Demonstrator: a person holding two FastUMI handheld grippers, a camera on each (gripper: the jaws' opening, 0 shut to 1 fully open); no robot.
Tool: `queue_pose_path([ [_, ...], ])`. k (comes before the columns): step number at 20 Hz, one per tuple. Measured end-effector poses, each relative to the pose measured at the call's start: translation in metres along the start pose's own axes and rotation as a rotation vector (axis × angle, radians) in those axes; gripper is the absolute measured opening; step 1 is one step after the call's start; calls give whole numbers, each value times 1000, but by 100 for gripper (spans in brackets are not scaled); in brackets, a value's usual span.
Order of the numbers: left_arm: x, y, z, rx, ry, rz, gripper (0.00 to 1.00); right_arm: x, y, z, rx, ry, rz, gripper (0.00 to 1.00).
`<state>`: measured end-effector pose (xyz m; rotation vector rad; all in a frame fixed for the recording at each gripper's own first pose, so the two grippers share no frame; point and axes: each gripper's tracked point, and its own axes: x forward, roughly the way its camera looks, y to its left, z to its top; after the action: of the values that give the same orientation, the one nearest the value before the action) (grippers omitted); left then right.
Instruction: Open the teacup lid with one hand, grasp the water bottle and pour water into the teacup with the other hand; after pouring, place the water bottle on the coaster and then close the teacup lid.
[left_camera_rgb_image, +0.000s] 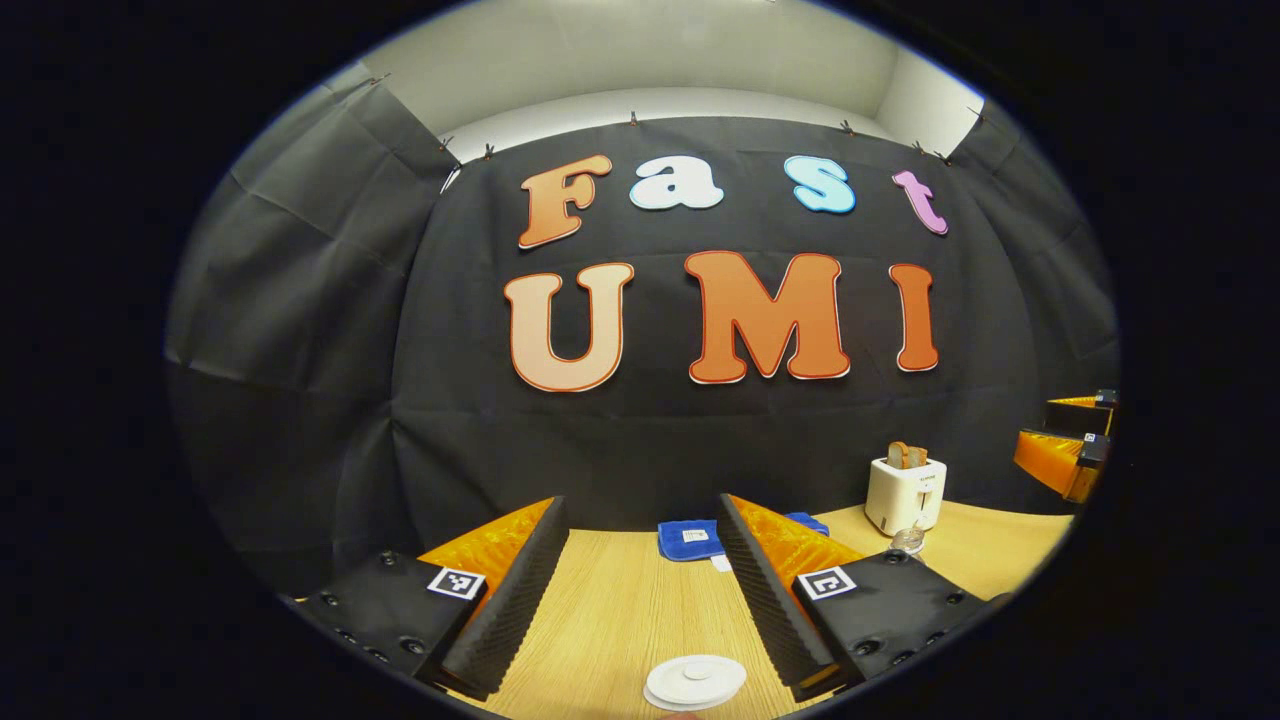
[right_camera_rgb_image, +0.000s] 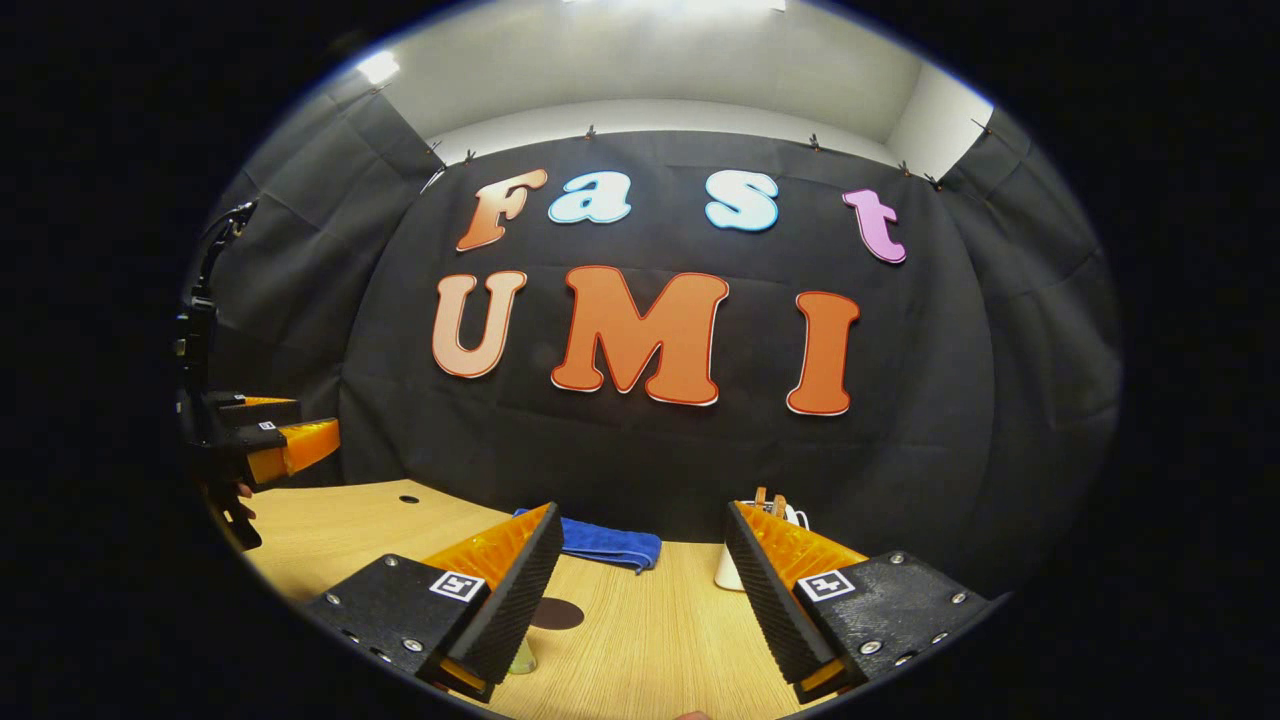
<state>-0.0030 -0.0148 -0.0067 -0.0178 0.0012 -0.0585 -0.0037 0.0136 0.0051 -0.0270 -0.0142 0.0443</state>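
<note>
In the left gripper view, the left gripper hangs above the wooden table with its jaws spread wide and nothing between them. Nearest, at the bottom edge between the fingers, lies a round white teacup lid, flat on the wood. Farther off, a folded blue cloth rests by the back wall, and to its right stands a white toaster with slices in it; just in front of the toaster sits a small clear object, too small to tell. At the far right the right gripper shows. In the right gripper view its jaws also stand wide and empty; near its left finger lie a dark round coaster and a pale greenish thing, partly hidden, with the cloth and toaster beyond.
</note>
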Motion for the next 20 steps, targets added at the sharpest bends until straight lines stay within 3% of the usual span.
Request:
queue_pose_path([
  [11,2,-8,-55,-9,117,-54,98,0,15,-31,-6,67,39,98],
  [20,-2,-22,-104,0,220,-108,98,1,40,-80,-22,168,107,98],
])
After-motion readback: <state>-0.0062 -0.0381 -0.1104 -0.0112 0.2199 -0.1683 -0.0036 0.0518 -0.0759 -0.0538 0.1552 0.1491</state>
